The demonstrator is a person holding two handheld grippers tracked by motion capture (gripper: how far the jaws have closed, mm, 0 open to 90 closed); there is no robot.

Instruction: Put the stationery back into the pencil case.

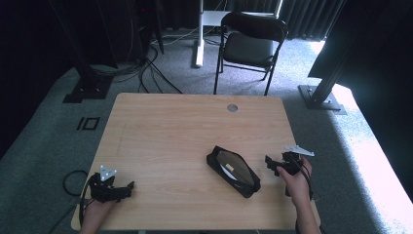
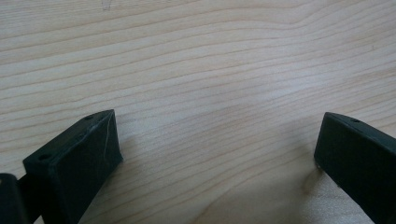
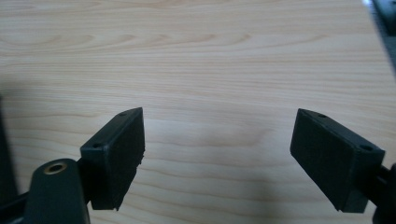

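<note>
A black pouch [image 1: 233, 170] with a pale, shiny panel on top lies slantwise on the wooden table [image 1: 185, 126], right of the middle and near the front. My right gripper [image 1: 271, 164] is held just right of the pouch, apart from it, jaws wide open over bare wood [image 3: 217, 135]. My left gripper [image 1: 127, 188] rests near the front left corner, far from the pouch. In the left gripper view [image 2: 219, 144] its two jaws stand wide apart above the table with nothing between them.
A black folding chair [image 1: 249, 41] stands beyond the table's far edge. A round grommet [image 1: 232, 107] sits in the tabletop near that edge. Cables [image 1: 146, 73] and stand bases lie on the grey carpet at the back left; a metal base [image 1: 321, 97] stands at the right.
</note>
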